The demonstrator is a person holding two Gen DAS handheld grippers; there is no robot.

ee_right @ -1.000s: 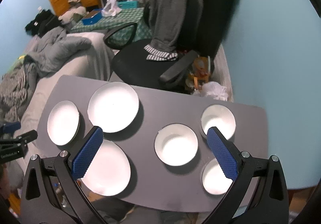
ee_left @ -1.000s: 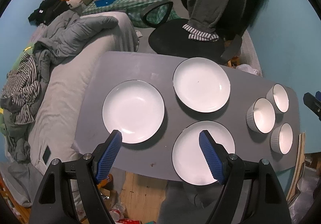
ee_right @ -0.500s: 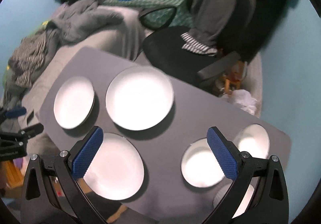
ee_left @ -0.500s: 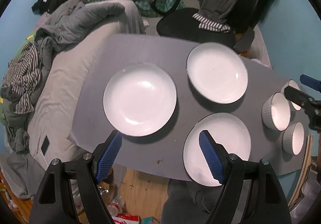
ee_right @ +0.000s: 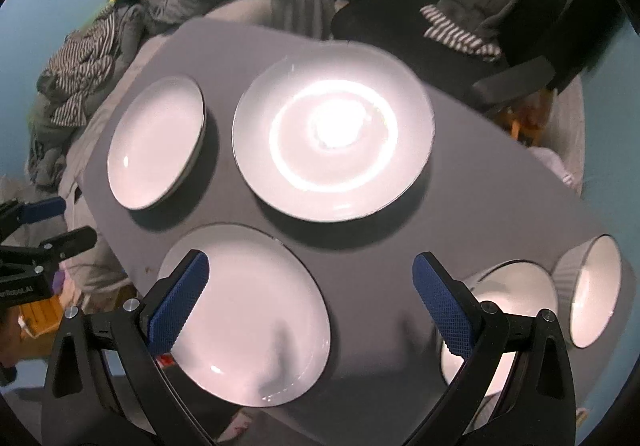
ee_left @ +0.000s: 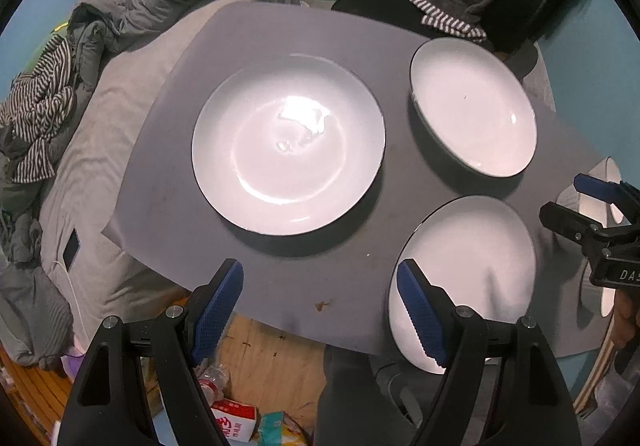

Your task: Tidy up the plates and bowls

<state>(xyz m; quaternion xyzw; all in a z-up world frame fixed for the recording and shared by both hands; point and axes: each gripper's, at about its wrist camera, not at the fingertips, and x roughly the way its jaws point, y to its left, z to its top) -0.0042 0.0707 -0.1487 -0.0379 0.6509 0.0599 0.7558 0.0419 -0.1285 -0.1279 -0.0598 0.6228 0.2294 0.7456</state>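
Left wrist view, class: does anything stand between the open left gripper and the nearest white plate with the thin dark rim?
Nothing visible does. The left gripper hangs open above the grey table; only bare tabletop separates it from the white dark-rimmed plate.

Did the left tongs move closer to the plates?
Yes. The left tongs came down and nearer the gray table; the middle plate looks much bigger now.
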